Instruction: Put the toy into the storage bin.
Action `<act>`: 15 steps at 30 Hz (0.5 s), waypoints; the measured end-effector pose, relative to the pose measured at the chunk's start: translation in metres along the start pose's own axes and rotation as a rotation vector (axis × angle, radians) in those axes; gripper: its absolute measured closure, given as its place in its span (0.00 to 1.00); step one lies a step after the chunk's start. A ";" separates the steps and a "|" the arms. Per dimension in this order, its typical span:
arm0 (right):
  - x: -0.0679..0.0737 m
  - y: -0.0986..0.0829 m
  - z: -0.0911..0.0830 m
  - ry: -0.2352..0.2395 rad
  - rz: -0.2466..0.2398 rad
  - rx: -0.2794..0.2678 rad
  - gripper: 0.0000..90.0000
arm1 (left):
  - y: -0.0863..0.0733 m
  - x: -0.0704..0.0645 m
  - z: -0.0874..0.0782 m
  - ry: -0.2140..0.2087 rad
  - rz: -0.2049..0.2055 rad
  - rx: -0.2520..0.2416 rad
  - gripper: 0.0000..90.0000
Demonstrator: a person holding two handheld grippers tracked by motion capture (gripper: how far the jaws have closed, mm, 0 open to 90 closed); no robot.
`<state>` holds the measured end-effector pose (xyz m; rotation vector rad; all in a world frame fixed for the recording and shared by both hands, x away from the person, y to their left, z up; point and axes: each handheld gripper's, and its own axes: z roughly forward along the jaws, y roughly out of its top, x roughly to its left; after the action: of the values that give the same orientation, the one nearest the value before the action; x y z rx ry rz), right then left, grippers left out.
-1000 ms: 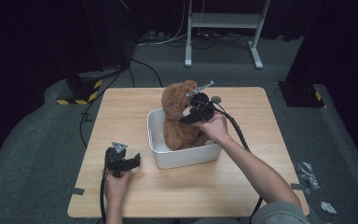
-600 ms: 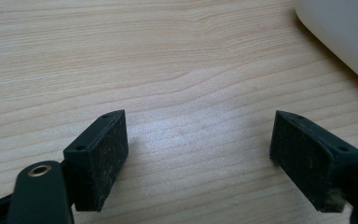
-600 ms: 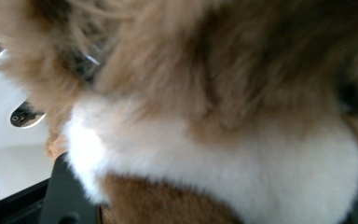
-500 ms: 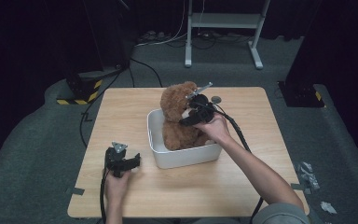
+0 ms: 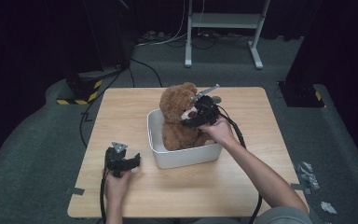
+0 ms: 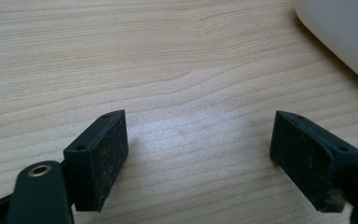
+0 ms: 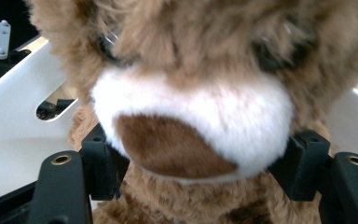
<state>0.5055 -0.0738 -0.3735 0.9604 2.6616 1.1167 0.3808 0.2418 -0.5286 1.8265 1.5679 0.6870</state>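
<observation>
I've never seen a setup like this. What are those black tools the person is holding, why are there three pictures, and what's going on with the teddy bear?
No robot here: a person sits at a wooden table holding a hand-held gripper, a tool with two black jaws, in each hand. One picture comes from a fixed camera above, looking down on the table. The other two come from small cameras riding on the grippers, looking along their jaws.

On the table stands a white tub with a brown teddy bear sitting in it. The right gripper reaches the bear's face; its own close-up shows the jaws on either side of the white muzzle, apparently pinching it. The left gripper rests near the table's front-left, jaws wide open over bare wood, holding nothing; the tub's corner shows at the upper right of its view.
</observation>
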 end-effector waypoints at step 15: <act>0.000 -0.003 -0.019 -0.013 -0.034 -0.067 0.33 | 0.000 0.000 0.000 0.001 0.001 0.001 0.21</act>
<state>0.4981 -0.0874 -0.3615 0.9041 2.6028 1.1797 0.3808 0.2418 -0.5286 1.8283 1.5682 0.6876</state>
